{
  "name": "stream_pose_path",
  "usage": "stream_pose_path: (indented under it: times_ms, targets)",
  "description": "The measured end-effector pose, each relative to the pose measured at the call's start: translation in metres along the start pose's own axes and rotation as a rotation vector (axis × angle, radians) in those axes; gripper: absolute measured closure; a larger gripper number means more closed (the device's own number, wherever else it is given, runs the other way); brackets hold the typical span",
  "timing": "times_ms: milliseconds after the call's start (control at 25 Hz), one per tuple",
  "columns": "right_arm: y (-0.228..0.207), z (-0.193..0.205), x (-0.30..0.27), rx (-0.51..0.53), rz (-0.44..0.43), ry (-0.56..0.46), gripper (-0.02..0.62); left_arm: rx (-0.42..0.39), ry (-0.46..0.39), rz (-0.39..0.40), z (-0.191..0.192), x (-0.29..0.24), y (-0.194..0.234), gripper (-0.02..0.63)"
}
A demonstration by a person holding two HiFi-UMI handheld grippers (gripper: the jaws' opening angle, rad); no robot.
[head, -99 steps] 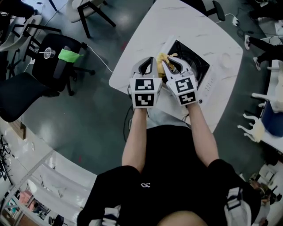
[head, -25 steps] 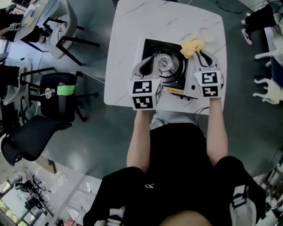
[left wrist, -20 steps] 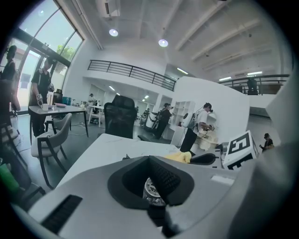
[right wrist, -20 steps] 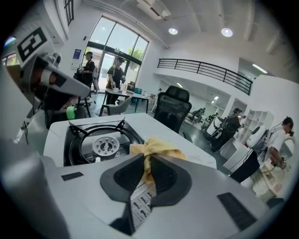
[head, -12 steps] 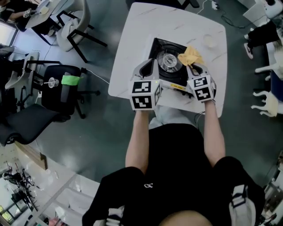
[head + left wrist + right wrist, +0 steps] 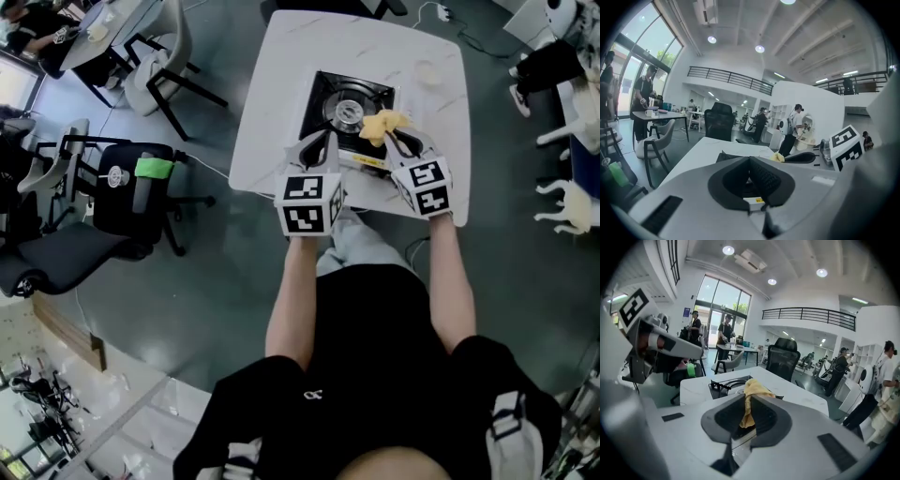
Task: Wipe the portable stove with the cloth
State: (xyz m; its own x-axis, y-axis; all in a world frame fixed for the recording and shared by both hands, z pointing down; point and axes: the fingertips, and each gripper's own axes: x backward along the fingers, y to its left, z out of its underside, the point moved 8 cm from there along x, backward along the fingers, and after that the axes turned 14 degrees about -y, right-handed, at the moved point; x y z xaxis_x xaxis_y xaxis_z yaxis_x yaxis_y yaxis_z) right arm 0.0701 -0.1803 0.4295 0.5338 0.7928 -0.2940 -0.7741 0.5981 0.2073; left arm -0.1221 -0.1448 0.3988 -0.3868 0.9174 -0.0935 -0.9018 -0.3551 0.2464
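The black portable stove [image 6: 330,94] sits on a white marble table [image 6: 272,103], its round burner [image 6: 348,112] in the middle. My right gripper [image 6: 393,132] is shut on a yellow cloth [image 6: 381,125], which lies bunched over the stove's right side near the burner. In the right gripper view the cloth [image 6: 751,394] hangs between the jaws of my right gripper [image 6: 746,400], with the stove [image 6: 723,386] beyond. My left gripper [image 6: 325,138] is shut and holds nothing, by the stove's near left part. The left gripper view shows the left gripper [image 6: 750,160], and past it the cloth [image 6: 777,157].
A small round white dish [image 6: 427,72] stands at the table's far right. Black office chairs [image 6: 112,202] stand on the floor to the left, one carrying a green object [image 6: 153,169]. A grey chair [image 6: 150,56] is farther back. People stand at distant desks.
My right gripper has drawn the cloth from the stove's far right corner toward me and inward along its right side. The left gripper has stayed by the near left part.
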Motion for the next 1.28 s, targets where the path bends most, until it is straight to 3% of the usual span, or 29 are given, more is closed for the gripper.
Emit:
stream_pose_path:
  times_ms: [560,760,1280]
  targets:
    - [-0.003,-0.084,0.063,-0.210,0.051,-0.368,0.573,-0.054,-0.107,0.038,-0.037,0.029,-0.027,0.609]
    - [-0.005,-0.095,0.082,-0.243,0.059,-0.464,0.574,-0.071,-0.148,0.048,-0.048,0.030,-0.034,0.609]
    - [-0.039,-0.076,0.125,-0.273,0.196,-0.453,0.575,-0.113,-0.124,0.151,-0.047,0.009,-0.086,0.609]
